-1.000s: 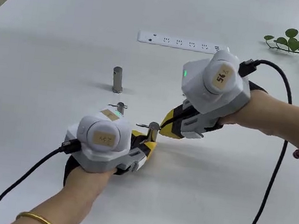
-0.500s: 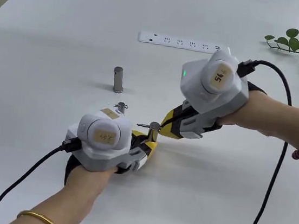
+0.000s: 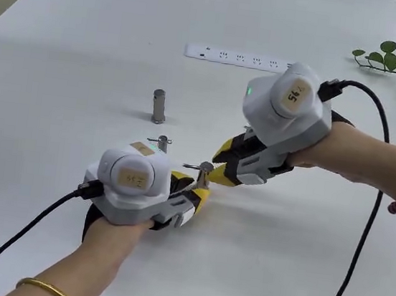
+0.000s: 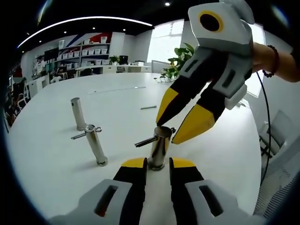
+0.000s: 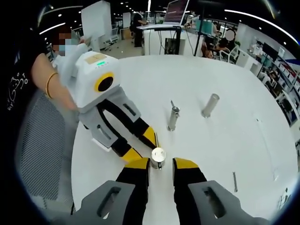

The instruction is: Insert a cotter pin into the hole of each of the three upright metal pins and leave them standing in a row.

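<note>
Hardly anything has shifted in the head view: the left gripper [image 3: 194,189] stays low beside the short grey steel pin [image 3: 204,172] nearest the person, the right gripper [image 3: 215,166] stays at its top, and the thin wire cotter pin [image 3: 187,166] juts from its side as before, so insertion looks unfinished; in the left gripper view, yellow-tipped fingers [image 4: 133,164] clamp that pin's foot on the white tabletop [image 4: 51,140]; in the right gripper view, fingers [image 5: 185,165] flank its top, whether pinching I cannot tell; the far grey pin [image 5: 210,105] stands bare.

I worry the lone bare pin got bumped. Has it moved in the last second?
No. The bare pin stands in the same place relative to the power strip; only the camera shifted slightly.
</note>
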`<control>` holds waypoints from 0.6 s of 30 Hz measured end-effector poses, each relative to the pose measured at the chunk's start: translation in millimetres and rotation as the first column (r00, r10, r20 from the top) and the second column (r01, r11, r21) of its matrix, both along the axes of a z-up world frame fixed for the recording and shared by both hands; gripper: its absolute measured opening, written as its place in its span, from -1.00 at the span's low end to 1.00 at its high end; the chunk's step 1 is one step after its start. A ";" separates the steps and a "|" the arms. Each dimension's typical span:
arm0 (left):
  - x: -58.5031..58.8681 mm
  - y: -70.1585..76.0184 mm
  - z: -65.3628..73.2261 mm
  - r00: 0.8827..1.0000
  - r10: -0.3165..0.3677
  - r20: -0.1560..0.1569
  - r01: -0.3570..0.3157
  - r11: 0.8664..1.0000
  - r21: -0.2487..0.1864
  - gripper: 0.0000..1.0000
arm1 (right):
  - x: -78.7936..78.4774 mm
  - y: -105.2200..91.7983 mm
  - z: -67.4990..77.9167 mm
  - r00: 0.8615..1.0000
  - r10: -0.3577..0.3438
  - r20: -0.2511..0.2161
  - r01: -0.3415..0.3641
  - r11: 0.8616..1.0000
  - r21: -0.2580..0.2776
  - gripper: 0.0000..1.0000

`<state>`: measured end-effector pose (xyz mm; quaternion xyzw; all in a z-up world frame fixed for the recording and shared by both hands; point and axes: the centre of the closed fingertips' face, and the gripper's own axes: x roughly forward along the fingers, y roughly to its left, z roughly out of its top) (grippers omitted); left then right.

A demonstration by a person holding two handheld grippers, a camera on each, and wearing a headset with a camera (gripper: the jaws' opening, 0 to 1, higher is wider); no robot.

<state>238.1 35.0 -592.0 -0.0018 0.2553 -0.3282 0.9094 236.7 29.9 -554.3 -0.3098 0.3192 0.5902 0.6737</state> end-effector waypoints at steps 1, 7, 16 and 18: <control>-0.7 1.3 -0.4 1.000 0.002 -0.001 -0.002 1.000 0.001 -0.61 | -0.2 0.4 -0.4 1.000 -0.004 -0.004 0.004 1.000 0.001 -0.66; -5.3 7.7 1.4 1.000 0.009 -0.009 -0.009 1.000 -0.009 -0.45 | 0.2 4.2 -4.8 0.999 -0.028 -0.031 0.029 0.999 0.021 -0.66; -8.0 18.1 11.6 1.000 -0.001 -0.005 0.001 1.000 -0.031 -0.20 | 1.8 8.4 -12.1 0.999 -0.032 -0.038 0.033 0.999 0.029 -0.75; -7.7 19.2 13.7 1.000 -0.003 0.003 0.004 1.000 -0.027 -0.14 | 1.0 9.3 -12.3 0.999 -0.025 -0.039 0.026 0.999 0.030 -0.77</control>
